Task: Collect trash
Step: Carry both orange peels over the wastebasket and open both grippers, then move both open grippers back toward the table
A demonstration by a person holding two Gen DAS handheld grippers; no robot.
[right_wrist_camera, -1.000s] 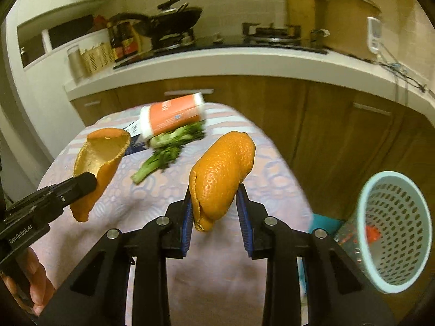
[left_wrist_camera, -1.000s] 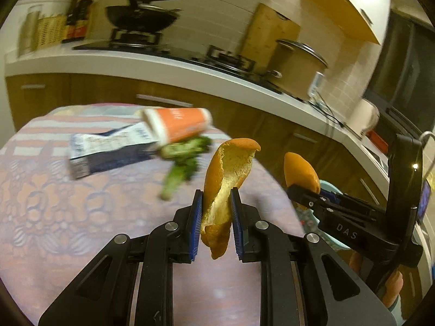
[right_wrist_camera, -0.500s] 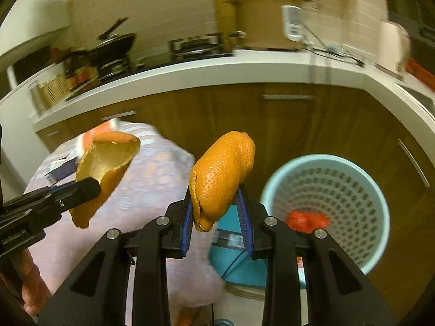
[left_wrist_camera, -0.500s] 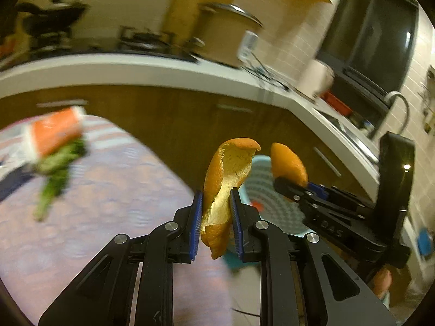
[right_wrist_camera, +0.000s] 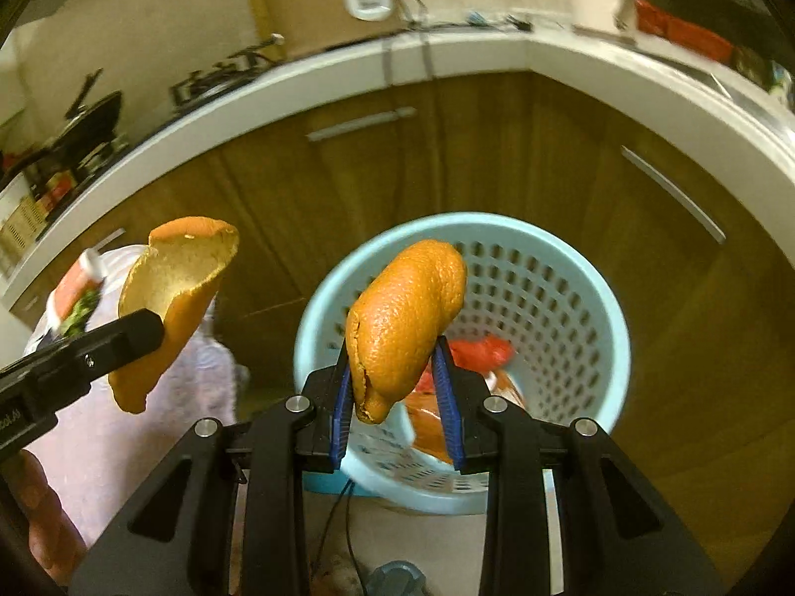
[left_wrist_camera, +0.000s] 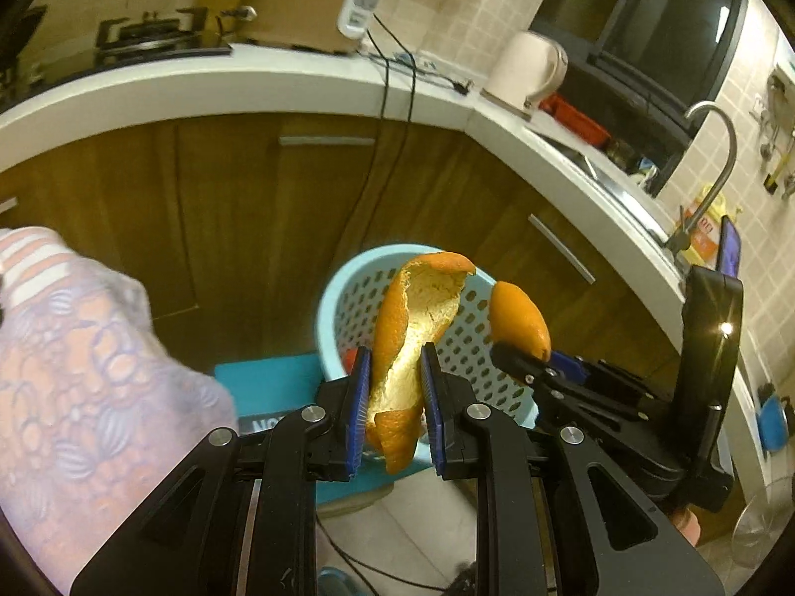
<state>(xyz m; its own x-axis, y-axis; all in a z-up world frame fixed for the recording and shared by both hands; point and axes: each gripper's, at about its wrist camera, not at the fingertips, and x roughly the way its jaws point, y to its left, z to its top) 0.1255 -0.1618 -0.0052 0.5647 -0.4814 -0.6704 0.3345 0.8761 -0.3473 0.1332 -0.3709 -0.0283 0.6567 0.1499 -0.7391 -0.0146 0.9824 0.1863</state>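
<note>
My left gripper (left_wrist_camera: 395, 387) is shut on a curled orange peel (left_wrist_camera: 417, 318), white pith showing; it also shows in the right wrist view (right_wrist_camera: 171, 293). My right gripper (right_wrist_camera: 397, 387) is shut on a second orange peel (right_wrist_camera: 405, 318), skin outward, also seen in the left wrist view (left_wrist_camera: 521, 320). Both peels hang in the air in front of a light blue perforated trash basket (right_wrist_camera: 571, 268) that stands on the floor, seen also in the left wrist view (left_wrist_camera: 343, 298). The basket holds red and orange trash (right_wrist_camera: 477, 352).
The cloth-covered table (left_wrist_camera: 74, 372) is at the left, with an orange-white tube and greens (right_wrist_camera: 74, 298) on it. Wooden cabinets (right_wrist_camera: 447, 149) and a white counter stand behind the basket. A teal box (left_wrist_camera: 268, 377) lies under the basket, and cables lie on the floor.
Both grippers have swung right from the table toward the basket, each still holding its peel. The basket now fills the middle of both views and looks closer.
</note>
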